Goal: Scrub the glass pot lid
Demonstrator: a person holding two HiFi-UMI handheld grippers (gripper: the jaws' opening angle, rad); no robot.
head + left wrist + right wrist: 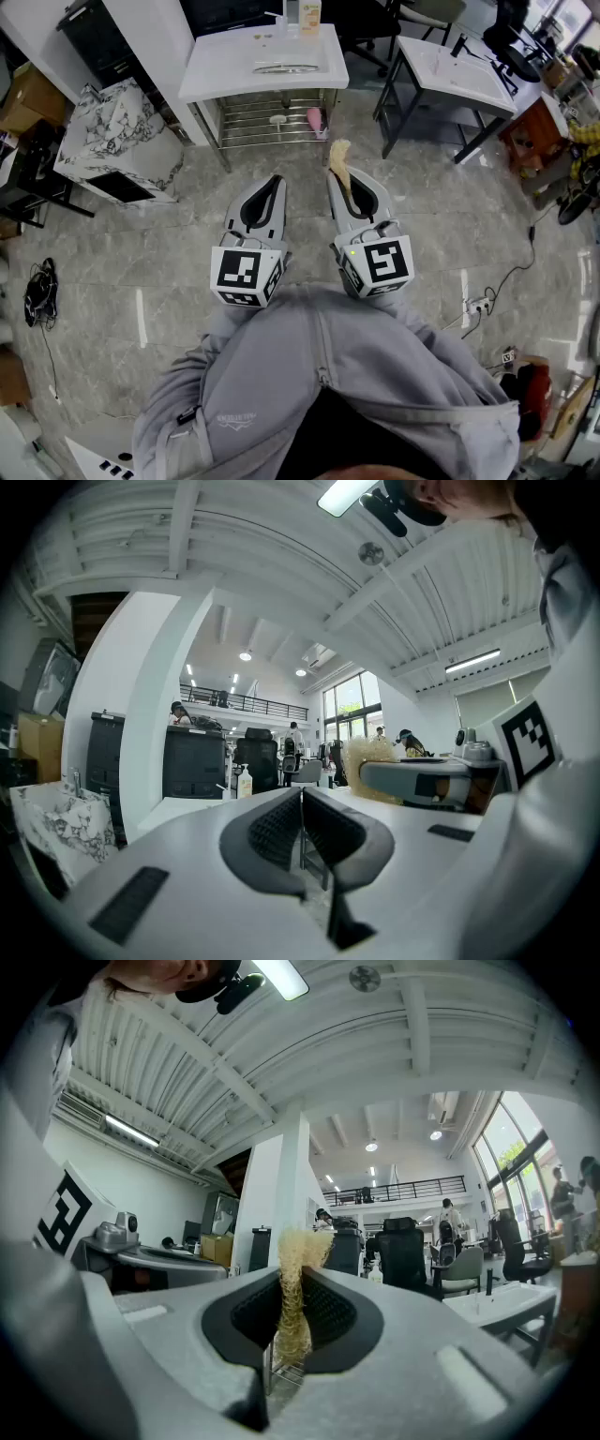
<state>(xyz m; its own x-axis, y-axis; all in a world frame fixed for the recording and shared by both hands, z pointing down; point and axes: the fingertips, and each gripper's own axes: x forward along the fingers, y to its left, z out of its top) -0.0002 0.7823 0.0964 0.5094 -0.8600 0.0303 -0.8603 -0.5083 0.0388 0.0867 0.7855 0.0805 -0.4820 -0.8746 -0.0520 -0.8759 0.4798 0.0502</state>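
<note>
Room: open office hall, grey stone-look floor (pixel 141 281) under you. You stand back from the furniture.
Lid: what looks like the glass pot lid (pixel 286 67) lies flat on the white tabletop (pixel 216 66) straight ahead of you, at the top of the head view. Too small for any detail. Well apart from both grippers.
Same tabletop: a bottle (pixel 309 17) at the far edge, behind the lid.
Under it: wire rack (pixel 253 117) w/ a pink item (pixel 316 120) at its right end.
Scrubber: pale yellow fibrous scrubber (pixel 300 1246), pinched in your right gripper. Its frayed end sticks out past the jaw tips twd the tabletop.
Right gripper: right gripper (pixel 335 180) is clenched on the scrubber, pads pressing it from both sides. You hold it level in front of your chest.
Left gripper: left gripper (pixel 301 794) is clenched too, pads meeting, nothing between them. Level, just beside the right one and roughly parallel.
You: grey hoodie (pixel 309 375) fills the bottom of the head view.
Left side: marble-pattern box (pixel 112 141) near the tabletop's left end.
Right side: second white tabletop (pixel 450 70) on dark legs, apart from the first.
Floor, right: power strip (pixel 478 305) w/ a cable running off it.
</note>
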